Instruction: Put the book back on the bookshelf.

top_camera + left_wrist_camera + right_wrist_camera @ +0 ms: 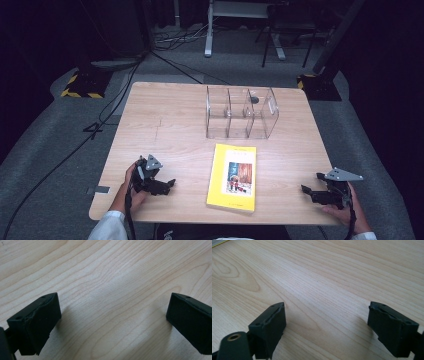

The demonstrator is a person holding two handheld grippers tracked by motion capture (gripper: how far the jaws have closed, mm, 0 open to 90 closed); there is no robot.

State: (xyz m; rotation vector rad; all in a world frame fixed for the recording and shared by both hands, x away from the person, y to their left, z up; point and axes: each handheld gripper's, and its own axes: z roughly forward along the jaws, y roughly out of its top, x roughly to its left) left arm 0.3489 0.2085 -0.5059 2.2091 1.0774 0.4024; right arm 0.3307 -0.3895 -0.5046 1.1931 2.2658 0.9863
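Table: a light wooden table (pixel 165 125) with rounded corners, seen from above, standing on grey carpet in a dark room.
Book: a yellow paperback book (pixel 233 177) with a colourful picture on its cover lies flat near the middle of the near half of the table, between the two grippers and well apart from both.
Organiser: a clear plastic organiser (pixel 242 113) with upright dividers stands just beyond the book, towards the far edge. It has three compartments side by side; they look empty, though the clear walls make that hard to judge.
Left gripper: the black two-jaw left gripper (pixel 169 184) rests low on the table near the front left corner, held by the person's left hand (pixel 131 184), jaws pointing right towards the book. In the left gripper view (pixel 113 315) the jaws stand wide apart, released, with bare wood grain between them.
Right gripper: the black two-jaw right gripper (pixel 311 183), topped by a grey three-cornered plate, sits near the front right corner in the person's right hand (pixel 341 209), jaws pointing left towards the book. In the right gripper view (pixel 327 326) its jaws are also spread wide, gripping nothing.
Sleeve: a white sleeve (pixel 107 226) shows at the bottom left.
Surroundings: black cables (pixel 75 145) trail across the carpet to the left of the table.
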